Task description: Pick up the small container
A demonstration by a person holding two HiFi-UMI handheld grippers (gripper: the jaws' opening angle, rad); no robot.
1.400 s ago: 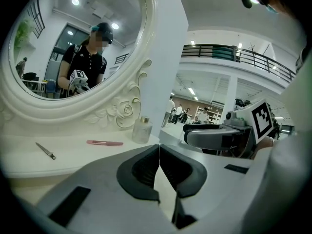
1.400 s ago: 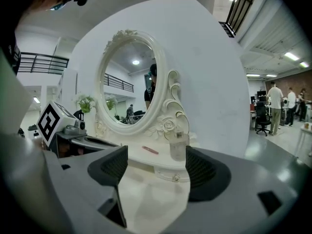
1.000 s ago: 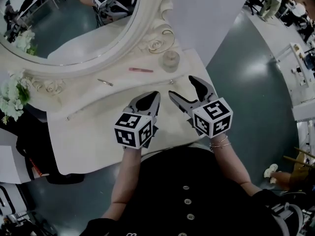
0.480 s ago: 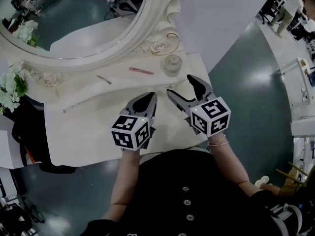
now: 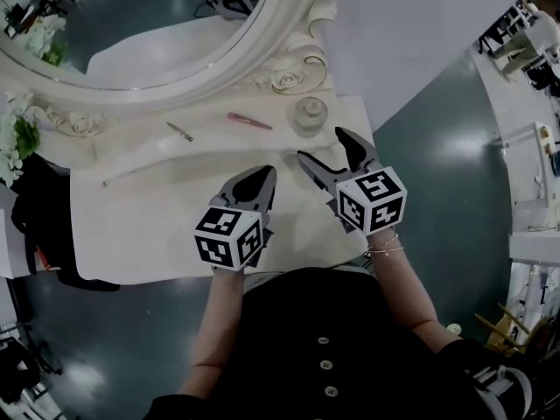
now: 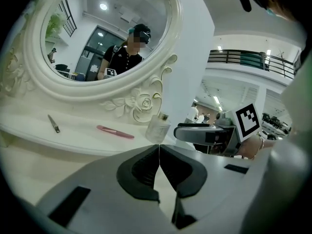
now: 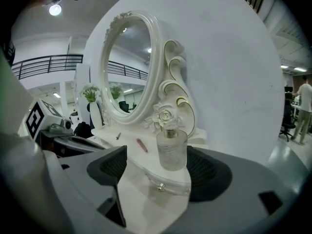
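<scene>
Right gripper [image 5: 322, 145] has crept nearer the small container [image 5: 310, 110], which stands far right on the vanity [image 5: 131, 226]; jaws apart. Left gripper [image 5: 260, 176] is closed, empty. Centre the body, then squeeze gently.

mirror [image 5: 131, 33] cut off at top, flowers [image 5: 9, 138] cropped at left

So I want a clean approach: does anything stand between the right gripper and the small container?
Nothing visible does. The small container stands ahead of the open right gripper; the pink tool lies off to its left.
</scene>
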